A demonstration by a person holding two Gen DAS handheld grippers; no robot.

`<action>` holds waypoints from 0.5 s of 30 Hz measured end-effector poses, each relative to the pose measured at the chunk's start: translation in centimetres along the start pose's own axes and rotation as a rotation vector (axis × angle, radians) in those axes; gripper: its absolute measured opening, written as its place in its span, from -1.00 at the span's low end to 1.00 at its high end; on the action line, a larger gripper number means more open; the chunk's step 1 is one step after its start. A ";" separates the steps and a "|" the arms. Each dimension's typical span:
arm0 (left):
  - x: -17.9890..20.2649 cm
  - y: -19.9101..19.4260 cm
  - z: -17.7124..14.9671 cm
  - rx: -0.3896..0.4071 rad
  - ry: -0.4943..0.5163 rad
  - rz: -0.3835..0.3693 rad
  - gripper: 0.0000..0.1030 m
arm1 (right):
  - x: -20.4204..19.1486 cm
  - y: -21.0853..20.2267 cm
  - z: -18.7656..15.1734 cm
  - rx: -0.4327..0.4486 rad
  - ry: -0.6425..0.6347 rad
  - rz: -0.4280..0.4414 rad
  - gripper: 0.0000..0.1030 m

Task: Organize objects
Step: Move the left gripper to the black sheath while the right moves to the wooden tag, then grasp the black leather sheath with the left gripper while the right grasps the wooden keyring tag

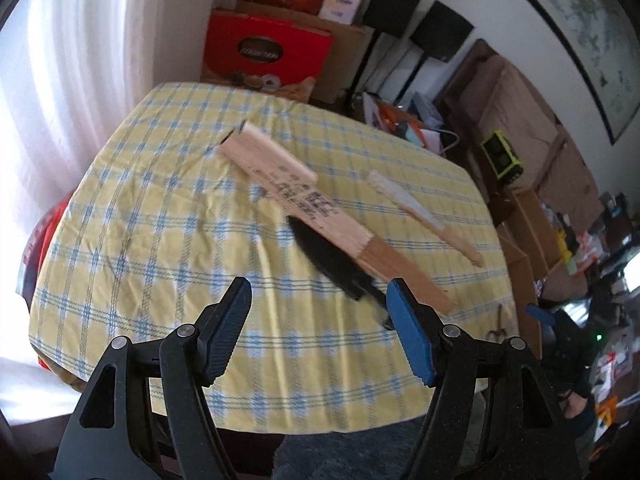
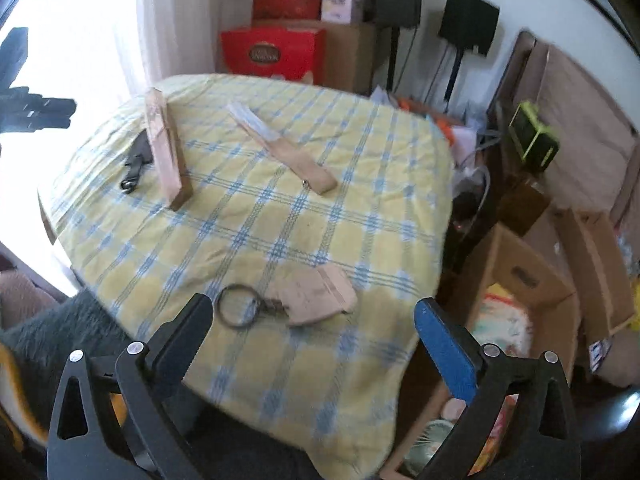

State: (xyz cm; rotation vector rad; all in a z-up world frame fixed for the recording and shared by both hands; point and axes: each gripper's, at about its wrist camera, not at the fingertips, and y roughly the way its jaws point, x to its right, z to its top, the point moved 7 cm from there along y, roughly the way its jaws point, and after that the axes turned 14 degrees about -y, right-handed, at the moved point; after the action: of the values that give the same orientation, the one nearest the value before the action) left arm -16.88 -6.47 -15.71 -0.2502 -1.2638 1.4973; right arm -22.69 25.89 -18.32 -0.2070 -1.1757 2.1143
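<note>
On the yellow-and-blue checked tablecloth (image 1: 160,208) lie a long wooden box with printed text (image 1: 304,204), a black folded fan (image 1: 336,264) beside it, and a pale folded fan (image 1: 424,216) further right. My left gripper (image 1: 320,320) is open and empty above the near edge, just short of the black fan. In the right wrist view the box (image 2: 164,148), black fan (image 2: 134,160) and pale fan (image 2: 284,148) lie far off; a small beige pouch (image 2: 316,294) with a metal ring (image 2: 238,312) lies just ahead of my open, empty right gripper (image 2: 314,332).
Red gift boxes (image 1: 264,56) and cardboard boxes stand behind the table. Two black speakers on stands (image 1: 440,36) stand by the wall. Open cardboard boxes (image 2: 516,304) with clutter sit on the floor right of the table. A bright curtained window (image 1: 60,80) is on the left.
</note>
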 end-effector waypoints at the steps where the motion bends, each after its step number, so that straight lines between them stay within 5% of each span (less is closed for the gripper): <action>1: -0.5 0.3 0.0 -0.003 -0.010 0.002 0.30 | 0.0 0.5 0.1 0.000 0.025 0.014 0.97; 7: -2.2 2.6 -0.3 -0.003 -0.055 -0.006 0.30 | 0.6 2.1 0.4 0.010 0.097 0.000 0.97; 15: -1.0 6.3 -1.6 -0.100 -0.052 -0.056 0.30 | -0.1 2.2 0.5 0.035 0.072 -0.043 0.38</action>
State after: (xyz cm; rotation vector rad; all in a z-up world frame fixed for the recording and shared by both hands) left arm -19.07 -5.24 -21.79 -0.2400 -1.3786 1.4027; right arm -23.90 24.69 -19.78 -0.2379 -1.0909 2.0714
